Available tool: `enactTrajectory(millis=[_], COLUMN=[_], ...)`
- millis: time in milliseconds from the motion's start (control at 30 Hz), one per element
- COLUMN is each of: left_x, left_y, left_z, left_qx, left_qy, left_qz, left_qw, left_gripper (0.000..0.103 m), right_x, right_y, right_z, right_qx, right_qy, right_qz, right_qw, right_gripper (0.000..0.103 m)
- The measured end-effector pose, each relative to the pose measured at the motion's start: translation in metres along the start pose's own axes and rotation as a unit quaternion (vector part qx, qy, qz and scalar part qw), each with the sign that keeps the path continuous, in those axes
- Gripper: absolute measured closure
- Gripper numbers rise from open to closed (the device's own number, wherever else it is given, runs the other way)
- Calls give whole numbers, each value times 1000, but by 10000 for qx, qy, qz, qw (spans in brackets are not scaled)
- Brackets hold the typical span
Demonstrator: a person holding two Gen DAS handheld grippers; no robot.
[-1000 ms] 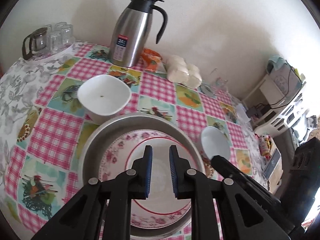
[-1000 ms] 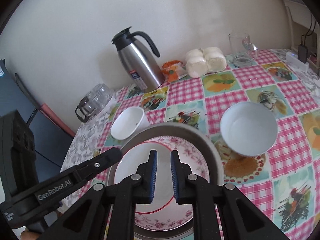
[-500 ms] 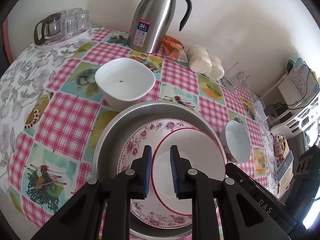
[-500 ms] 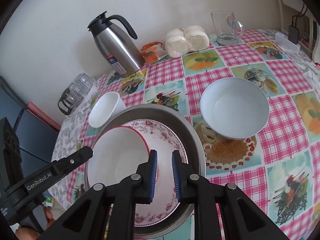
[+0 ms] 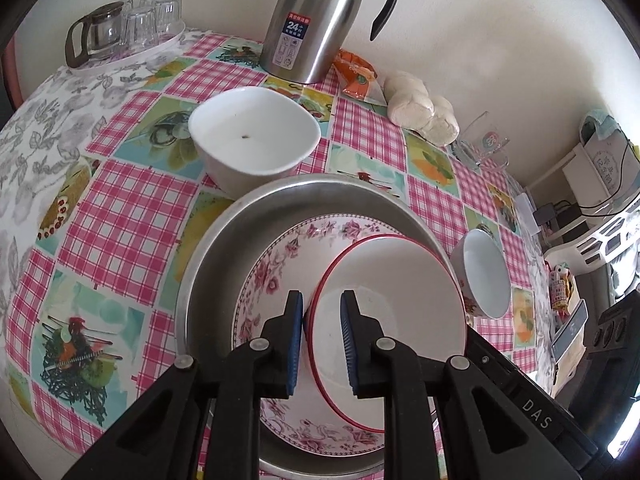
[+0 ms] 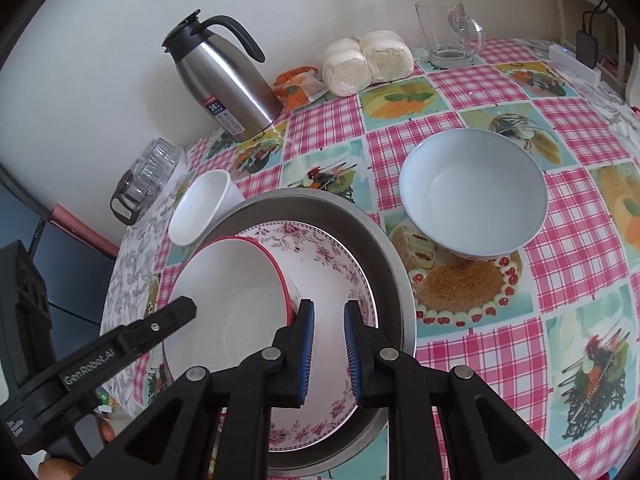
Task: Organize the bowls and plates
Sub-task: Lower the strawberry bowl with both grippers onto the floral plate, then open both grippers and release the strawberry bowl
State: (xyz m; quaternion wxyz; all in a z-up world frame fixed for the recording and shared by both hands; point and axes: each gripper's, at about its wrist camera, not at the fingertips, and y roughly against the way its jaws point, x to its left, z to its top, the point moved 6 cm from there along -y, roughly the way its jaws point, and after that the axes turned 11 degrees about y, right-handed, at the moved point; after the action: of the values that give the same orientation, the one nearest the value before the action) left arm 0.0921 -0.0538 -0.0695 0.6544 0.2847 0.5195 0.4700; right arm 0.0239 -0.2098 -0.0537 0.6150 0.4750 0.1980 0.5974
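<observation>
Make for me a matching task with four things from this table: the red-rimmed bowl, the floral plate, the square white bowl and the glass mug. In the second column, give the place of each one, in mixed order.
Things
1. red-rimmed bowl
2. floral plate
3. square white bowl
4. glass mug

Places
A. inside the metal basin
B. by the wall, next to the white buns
C. on the floral plate
D. on the tablecloth, just outside the basin

Pairs: 1-C, 2-A, 3-D, 4-B
</observation>
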Motion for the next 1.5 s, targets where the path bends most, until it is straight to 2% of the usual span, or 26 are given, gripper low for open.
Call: enactTrajectory(millis=[433, 733, 867, 1000, 1067, 1133, 1267, 1367, 1433, 1500], left_x=[7, 6, 11, 16, 18, 19, 20, 21, 23, 27], left_y=[-1, -5, -7, -7, -4, 0, 9, 13, 16, 17], left_z=[7, 8, 9, 9, 10, 12, 16, 19, 20, 22], left_qx=[-102, -81, 17, 60, 59, 30, -86, -158, -213, -244], left_qy=[45, 22, 216, 311, 359, 412, 451, 472, 509, 565], left_qz=[46, 78, -79, -36, -89, -151, -214, -197, -120, 15], left_qw=[9999, 9999, 9997, 9995, 9993, 9990, 9987, 9986, 9984, 9981], left_gripper=[84, 83, 83, 80, 78, 70, 62, 49, 39, 36], right_x=[2, 3, 1, -2, -3, -5, -9, -11, -10, -5], right_y=[-10, -11, -12, -12, -10, -6, 3, 8, 9, 9], right_z=[6, 11, 11, 9, 10, 11, 15, 18, 18, 18], right_qx=[-137, -237, -213, -146, -170, -205, -306, -348, -338, -316], right_qy=[-333, -387, -430, -465, -472, -485, -418, -407, -376, -281], right_qz=[315, 311, 378, 438, 419, 417, 341, 300, 294, 281], right_qw=[9989, 9985, 9981, 9978, 9979, 9977, 9981, 9981, 9983, 9987], right_gripper=[85, 85, 85, 85, 84, 78, 78, 75, 60, 52])
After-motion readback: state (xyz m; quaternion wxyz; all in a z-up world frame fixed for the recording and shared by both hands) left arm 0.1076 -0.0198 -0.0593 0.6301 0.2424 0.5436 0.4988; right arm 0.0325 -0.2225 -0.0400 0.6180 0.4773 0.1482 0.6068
